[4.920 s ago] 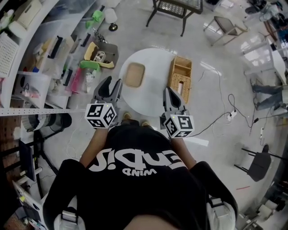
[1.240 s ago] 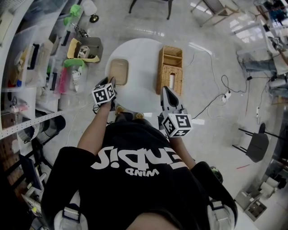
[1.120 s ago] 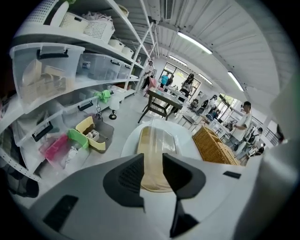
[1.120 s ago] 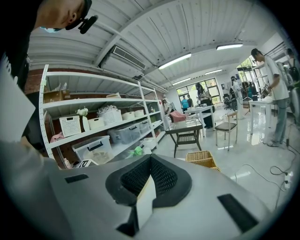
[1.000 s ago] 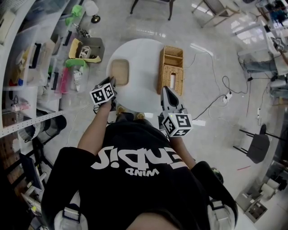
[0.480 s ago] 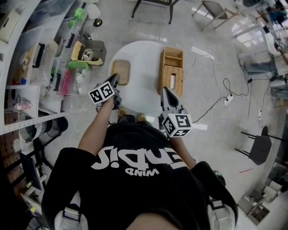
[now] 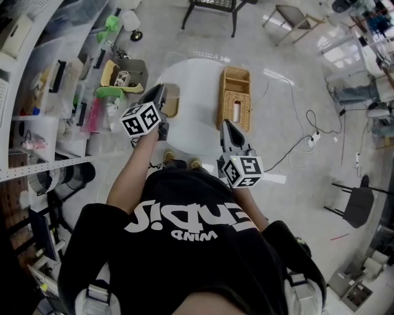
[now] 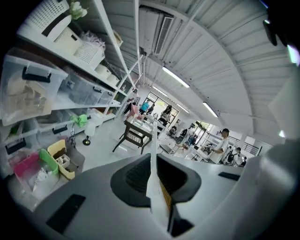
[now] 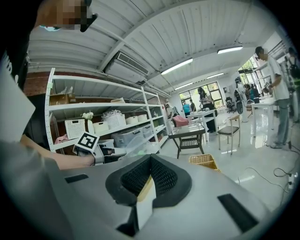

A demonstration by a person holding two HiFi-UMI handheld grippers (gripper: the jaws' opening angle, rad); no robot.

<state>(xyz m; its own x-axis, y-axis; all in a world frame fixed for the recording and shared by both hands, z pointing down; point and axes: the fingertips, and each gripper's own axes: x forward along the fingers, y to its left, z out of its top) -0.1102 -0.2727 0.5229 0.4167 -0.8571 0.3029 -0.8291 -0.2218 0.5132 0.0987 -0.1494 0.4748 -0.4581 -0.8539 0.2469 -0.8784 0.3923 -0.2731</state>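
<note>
My left gripper (image 7: 160,91) is raised at the left edge of the round white table (image 7: 197,126), above a flat tan tray (image 7: 172,100). Its jaws are pressed together with nothing between them, and in the left gripper view the left gripper (image 8: 153,140) points level across the room. My right gripper (image 7: 226,125) hangs over the table's near edge, just short of a wicker basket (image 7: 235,98). The jaws of the right gripper (image 9: 150,159) are shut and empty. The left gripper (image 9: 101,150) also shows in the right gripper view, on the left.
Shelves with plastic bins (image 7: 55,74) run along the left. A yellow container (image 7: 117,72) and green items lie on the floor beside them. A dark-framed table (image 7: 215,7) stands beyond, a chair (image 7: 352,208) and cables (image 7: 308,132) to the right. People stand far off (image 9: 274,89).
The left gripper has lifted and tilted up from the tan tray, and its jaws have gone from open to shut. The right gripper has stayed in place.
</note>
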